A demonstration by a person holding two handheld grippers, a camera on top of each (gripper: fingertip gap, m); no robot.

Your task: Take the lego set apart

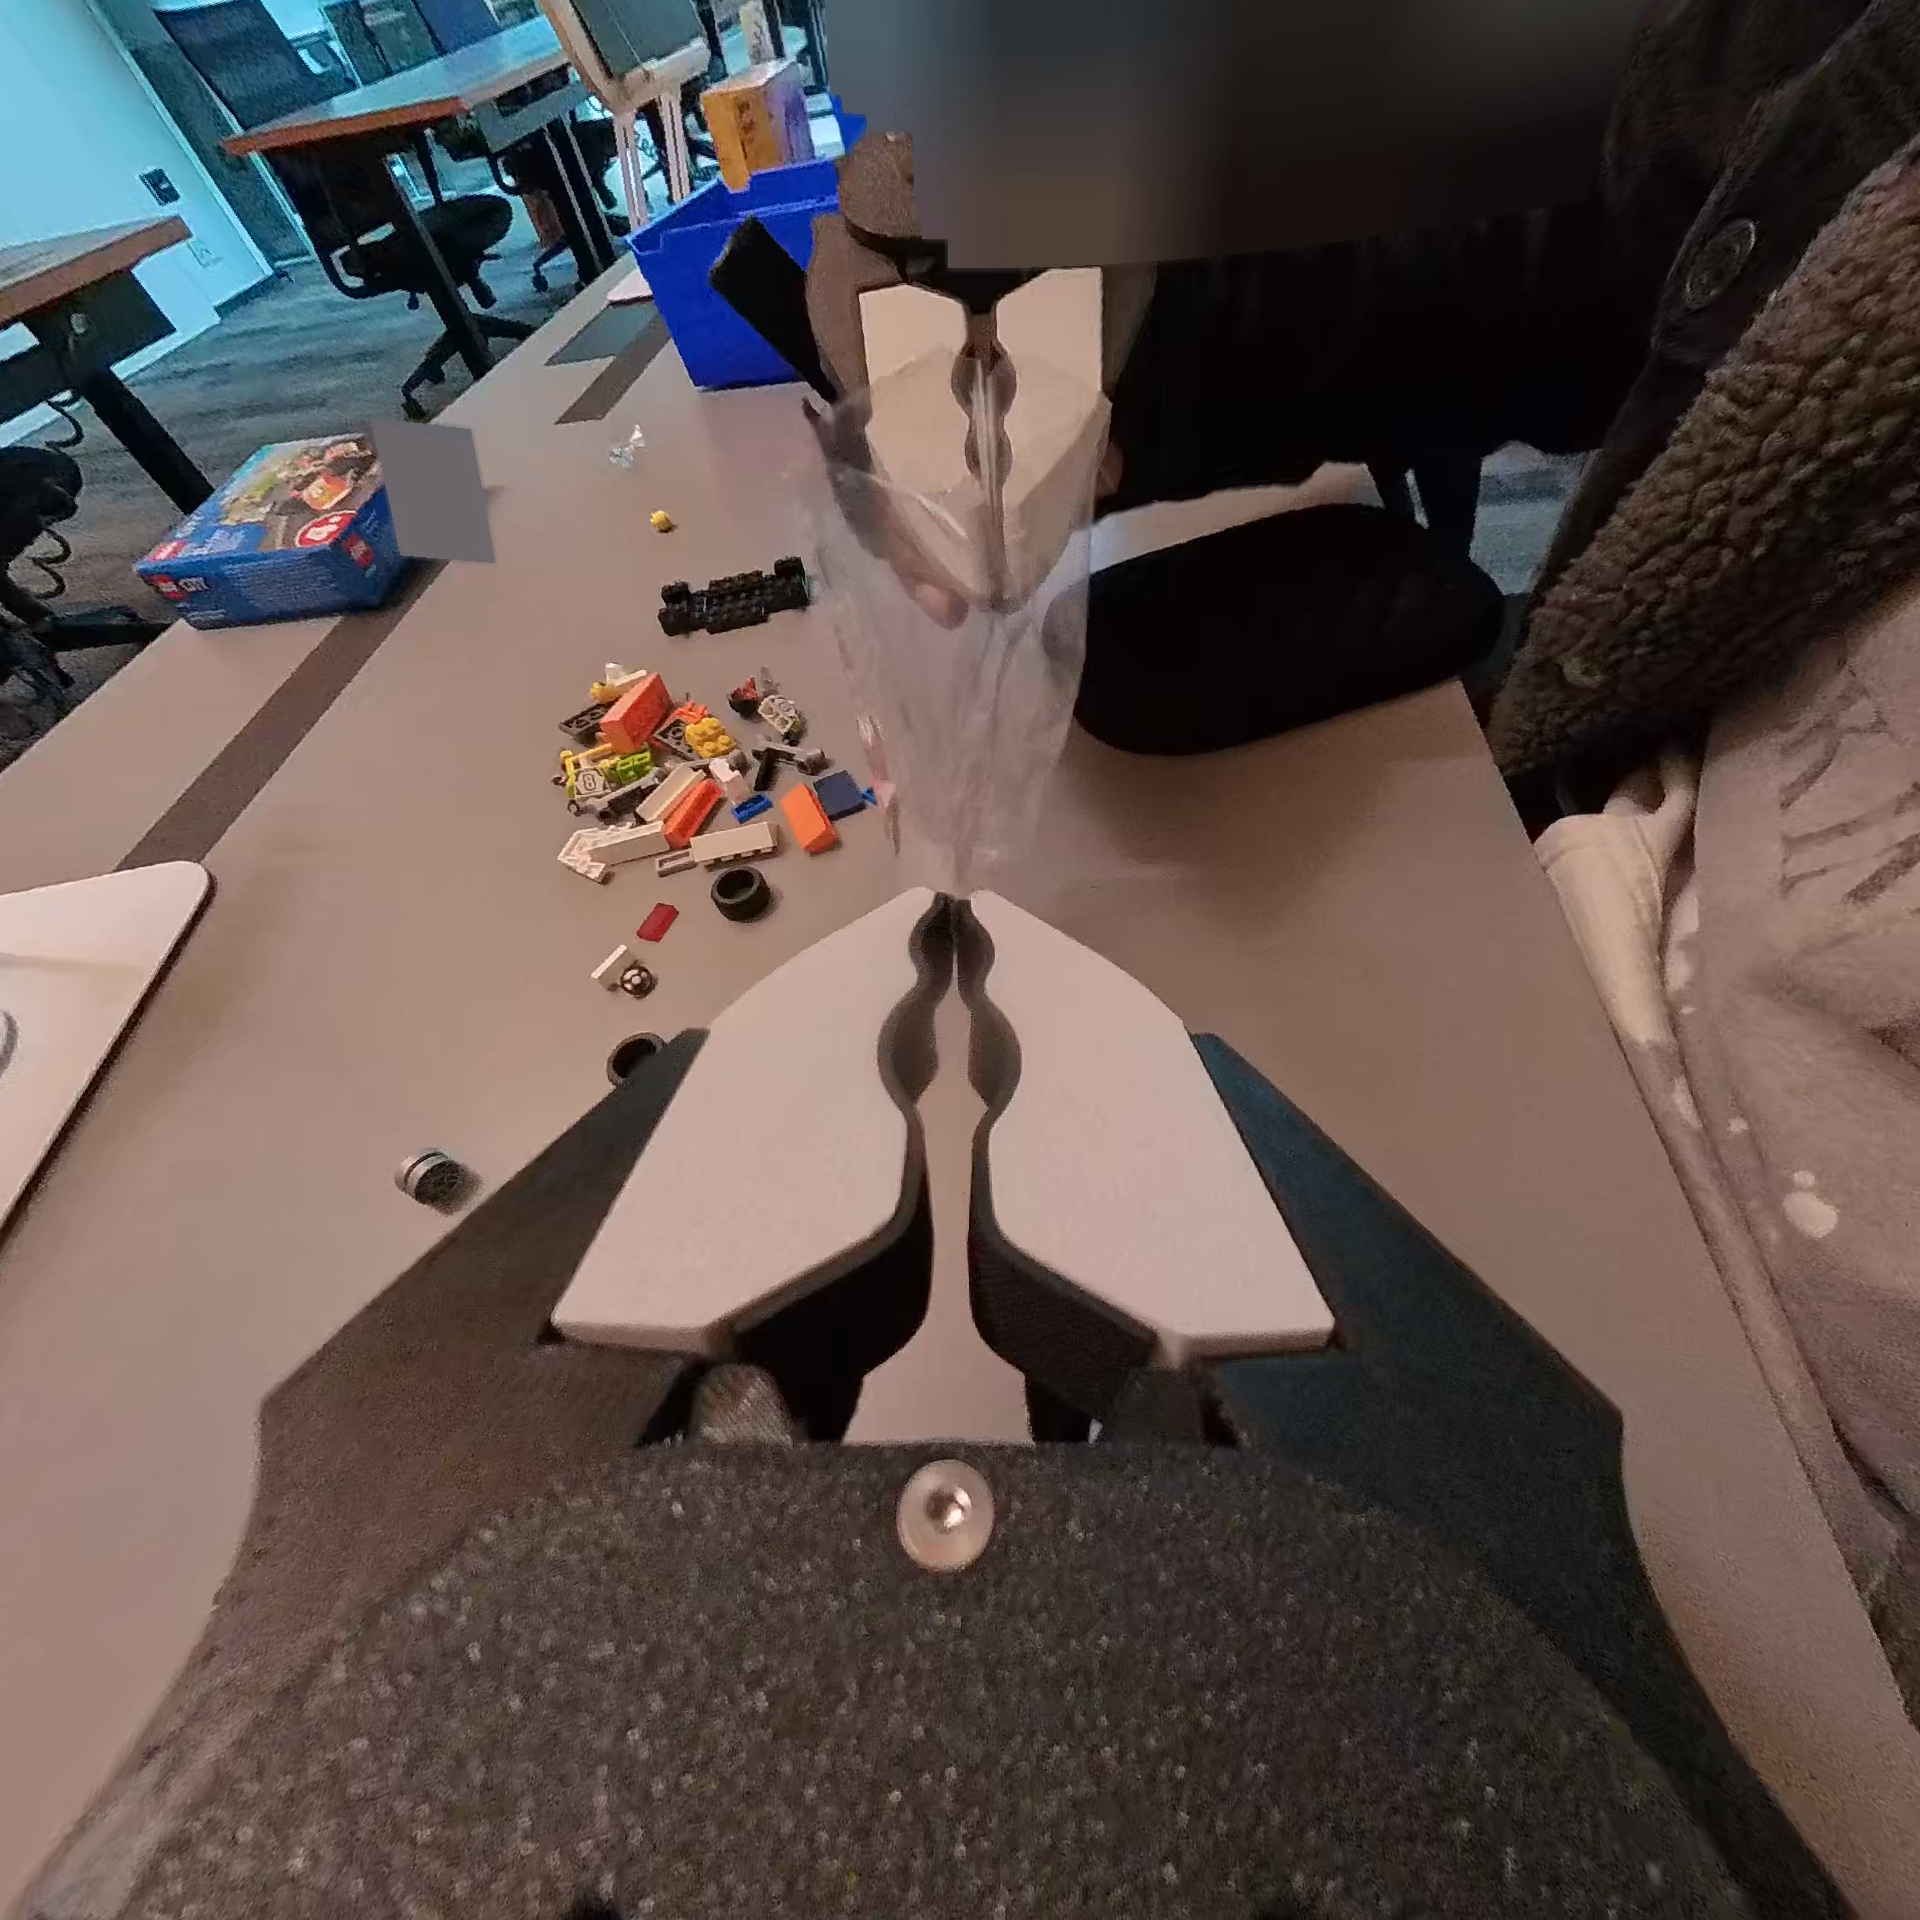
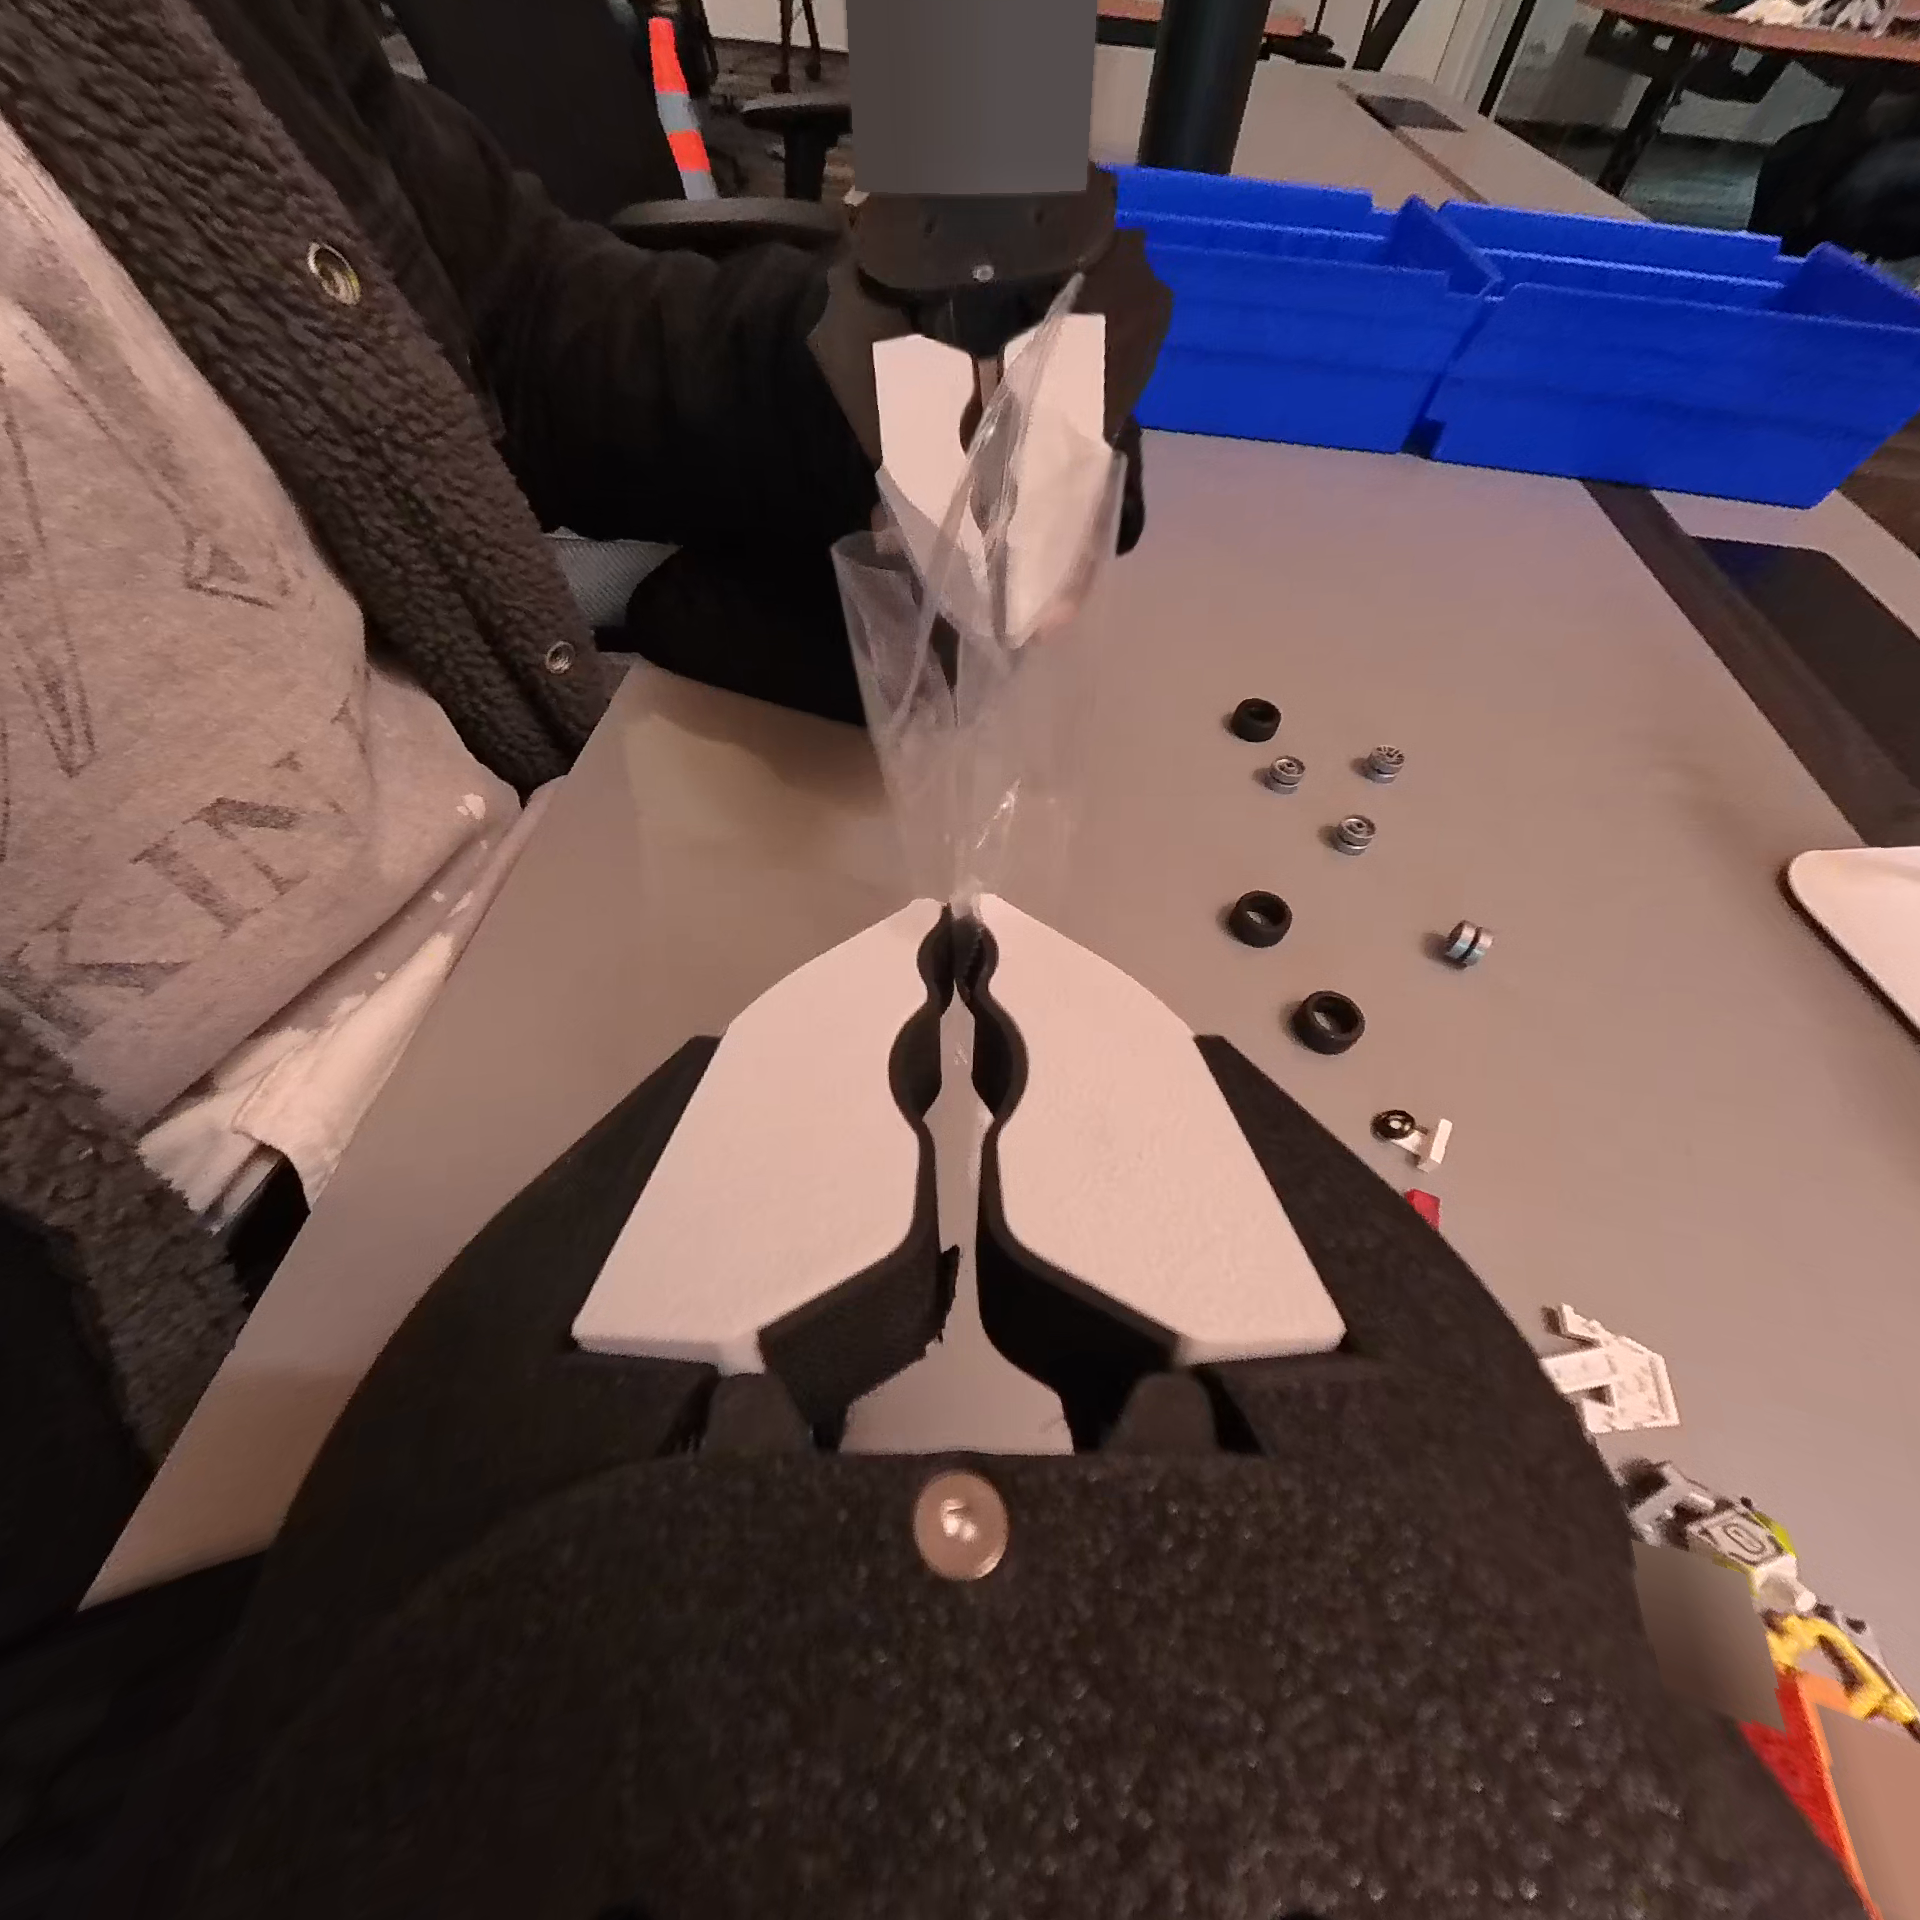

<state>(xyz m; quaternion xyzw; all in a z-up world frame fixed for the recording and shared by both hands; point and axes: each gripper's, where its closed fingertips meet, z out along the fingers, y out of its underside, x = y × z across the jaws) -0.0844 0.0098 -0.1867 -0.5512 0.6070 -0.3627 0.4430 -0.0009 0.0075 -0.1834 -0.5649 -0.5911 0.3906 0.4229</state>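
A clear plastic bag (image 1: 956, 707) is stretched in the air between my two grippers, above the grey table (image 1: 1299, 987). My left gripper (image 1: 953, 902) is shut on one end of it. My right gripper (image 1: 985, 416) faces it and is shut on the other end. In the right wrist view the right gripper (image 2: 961, 914) pinches the bag (image 2: 945, 748), which runs up to the left gripper (image 2: 987, 416). The bag looks empty. A pile of loose lego pieces (image 1: 686, 769) lies on the table to the left, with a black chassis piece (image 1: 736, 601) behind it.
Black tyres (image 2: 1259, 918) and grey wheel rims (image 2: 1353, 834) lie scattered on the table. A lego box (image 1: 281, 540) sits far left. Blue bins (image 2: 1507, 332) stand at the back. A white board (image 1: 83, 966) lies at the table's edge. A person in a grey sweater (image 1: 1787, 935) sits close by. My hands' fingertips stand some 10 cm from each other.
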